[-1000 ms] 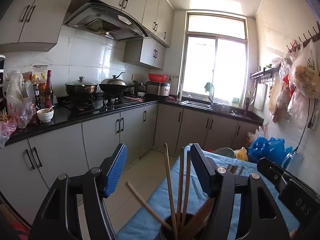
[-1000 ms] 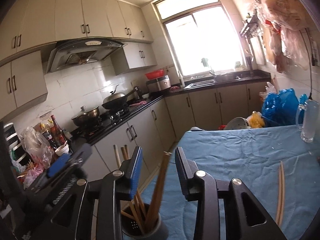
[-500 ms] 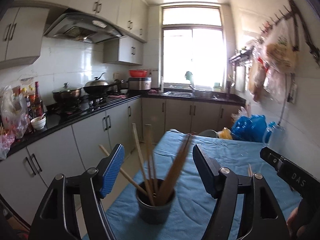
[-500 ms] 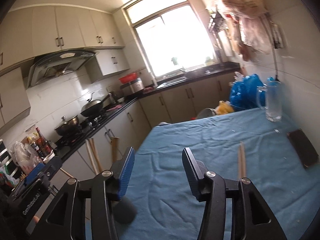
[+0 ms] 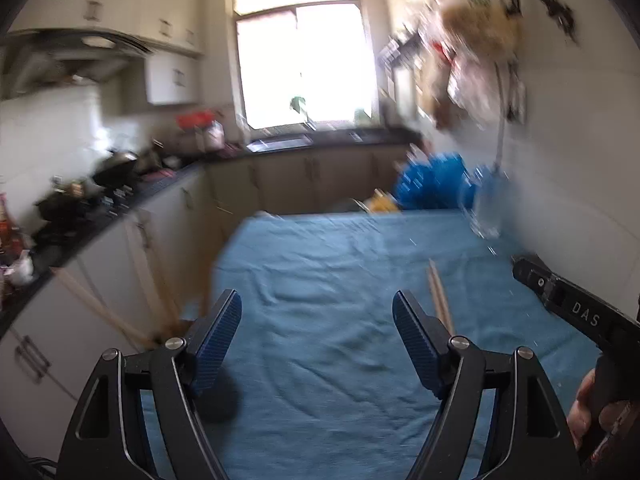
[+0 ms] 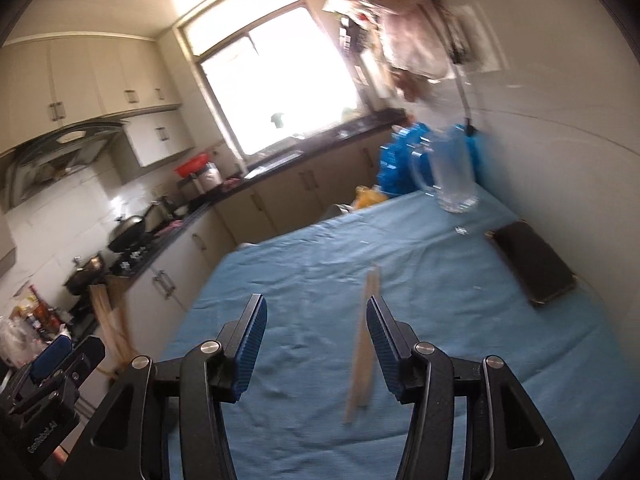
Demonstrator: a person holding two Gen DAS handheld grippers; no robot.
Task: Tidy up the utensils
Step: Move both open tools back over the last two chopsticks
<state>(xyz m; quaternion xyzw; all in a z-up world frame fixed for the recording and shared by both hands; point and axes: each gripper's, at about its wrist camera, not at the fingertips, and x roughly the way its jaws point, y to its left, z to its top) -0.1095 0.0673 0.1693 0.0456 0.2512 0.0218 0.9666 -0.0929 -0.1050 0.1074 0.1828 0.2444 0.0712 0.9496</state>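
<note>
2 loose chopsticks [image 6: 362, 356] lie on the blue tablecloth [image 6: 460, 320], just ahead of my right gripper [image 6: 316, 344] and near its right-hand finger, not between the pads. My right gripper's jaws are partly apart with nothing in them; they opened within the last second. From my left gripper [image 5: 316, 344] the same pair [image 5: 438, 300] sits just beyond its right finger. My left gripper's jaws stand wide, have just been opening, and grip nothing. More chopsticks [image 5: 120, 320] stand bunched left of its left finger, blurred; the holder [image 5: 218, 394] is a dark smear behind that finger. Further out: glass mug [image 6: 452, 176], dark flat case [image 6: 532, 268], blue bags [image 6: 400, 160].
</note>
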